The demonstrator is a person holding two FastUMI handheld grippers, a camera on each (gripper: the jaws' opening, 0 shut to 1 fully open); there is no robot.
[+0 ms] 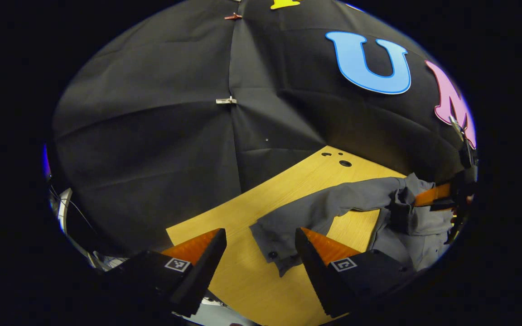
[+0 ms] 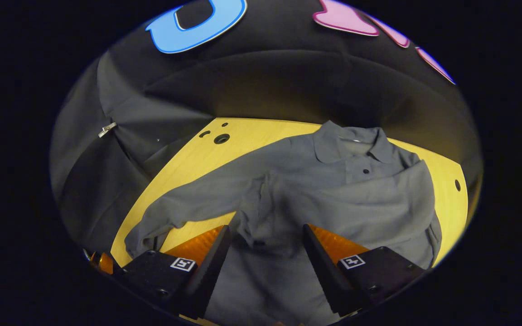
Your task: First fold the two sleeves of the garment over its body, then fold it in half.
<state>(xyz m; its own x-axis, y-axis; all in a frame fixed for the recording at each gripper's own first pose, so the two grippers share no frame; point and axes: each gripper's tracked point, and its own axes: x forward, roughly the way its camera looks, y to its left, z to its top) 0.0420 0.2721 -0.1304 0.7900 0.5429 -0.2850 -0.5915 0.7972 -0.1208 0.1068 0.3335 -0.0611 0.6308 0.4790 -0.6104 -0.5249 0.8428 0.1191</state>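
Note:
A grey collared shirt (image 2: 333, 199) lies face up on the yellow wooden table (image 2: 252, 133), collar at the far side. One sleeve (image 2: 392, 190) is laid across its chest. The other sleeve (image 2: 188, 199) stretches out to the left over bare wood. In the left gripper view that sleeve's cuff (image 1: 275, 240) lies flat between the spread fingers of my left gripper (image 1: 261, 242), nearer the right-hand finger. My right gripper (image 2: 265, 240) stands open over the shirt's body, close to a bunched fold by the armpit (image 2: 252, 213). The right gripper (image 1: 442, 195) also appears at the far right of the left gripper view.
Round holes (image 2: 221, 138) pierce the table near its far left corner. The black cloth wall (image 1: 175, 136) hangs right behind the table, held by metal clips (image 1: 226, 100). Bare wood (image 1: 261, 280) lies under the left gripper, near the table's edge.

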